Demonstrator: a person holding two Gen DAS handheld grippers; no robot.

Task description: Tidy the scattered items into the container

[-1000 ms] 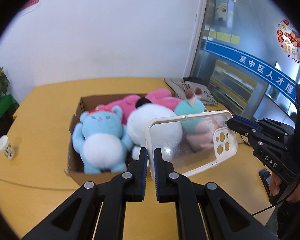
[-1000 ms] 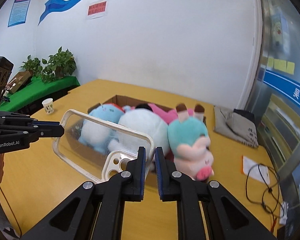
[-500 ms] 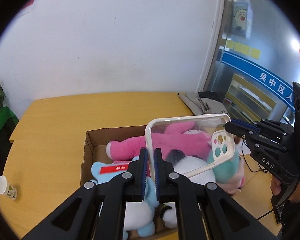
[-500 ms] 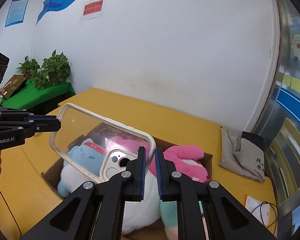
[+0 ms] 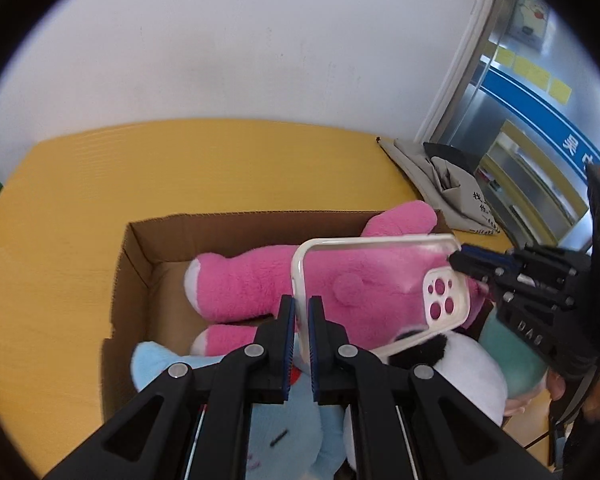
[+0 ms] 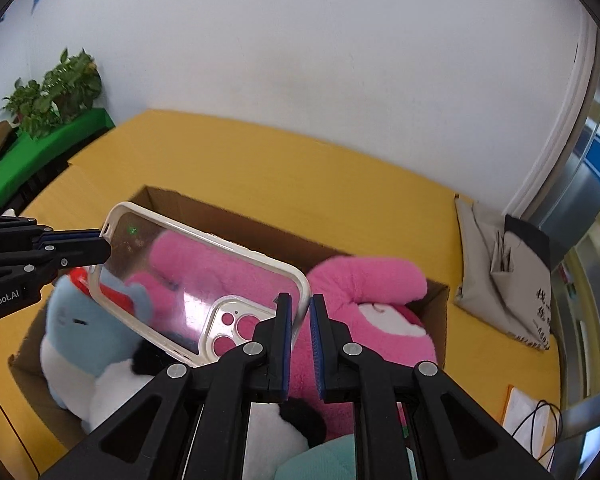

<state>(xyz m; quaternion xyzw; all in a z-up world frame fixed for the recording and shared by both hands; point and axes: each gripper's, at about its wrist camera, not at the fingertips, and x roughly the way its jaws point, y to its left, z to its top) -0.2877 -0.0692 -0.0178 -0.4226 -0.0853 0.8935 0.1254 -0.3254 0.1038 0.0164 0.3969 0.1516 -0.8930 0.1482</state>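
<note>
Both claws pinch the clear phone case [image 5: 376,280]; left claw [image 5: 302,320] clamps one end, right claw [image 6: 300,320] the camera end; cardboard box [image 5: 140,240] of plushies sits right below them.

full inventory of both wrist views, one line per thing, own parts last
phone case: 1, clear with white rim, held over the box, a gripper at each end
cardboard box: 1, brown, on the table, holds the plush toys
pink plush: 1, pink, far side of the box
blue plush: 1, light blue, near left of the box
white plush: 1, white with black patches, near middle of the box
teal plush: 1, teal, mostly hidden
table: 1, yellow
grey bag: 1, grey, on the table right of the box
plants: green, far left on a green ledge
cable: 1, black, on white paper at the right table edge
left gripper: black, shut on the case edge
right gripper: black, shut on the camera-cutout end
</note>
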